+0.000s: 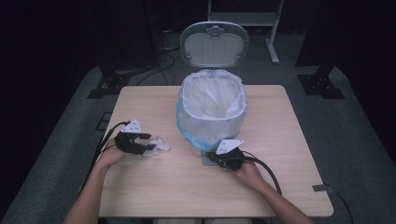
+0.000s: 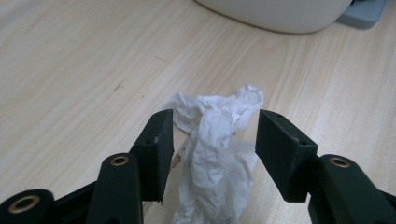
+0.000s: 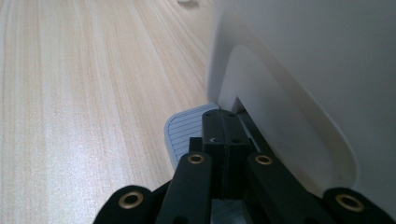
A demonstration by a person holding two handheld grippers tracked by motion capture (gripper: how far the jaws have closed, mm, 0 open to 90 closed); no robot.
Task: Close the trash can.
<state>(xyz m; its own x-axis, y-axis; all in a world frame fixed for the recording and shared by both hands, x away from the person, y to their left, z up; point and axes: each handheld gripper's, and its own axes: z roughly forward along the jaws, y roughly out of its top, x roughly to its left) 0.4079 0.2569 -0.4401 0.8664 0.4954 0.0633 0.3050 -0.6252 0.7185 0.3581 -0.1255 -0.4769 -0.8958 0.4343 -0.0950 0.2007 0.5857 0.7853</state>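
Open left gripper [image 2: 212, 140] straddles crumpled white tissue [image 2: 217, 154]; closed right gripper [image 3: 225, 133] presses grey bin pedal [image 3: 184, 130]. Slipping off would drop the lid.

Crumpled white tissue [image 2: 217, 149] between apart jaws, on wooden table [image 2: 79, 70].

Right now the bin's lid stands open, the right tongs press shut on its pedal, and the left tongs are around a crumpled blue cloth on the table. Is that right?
Not quite: the thing between the left tongs is crumpled white tissue, not blue cloth, as the left gripper view shows. The rest holds: the lid is open and the right tongs rest shut on the pedal.
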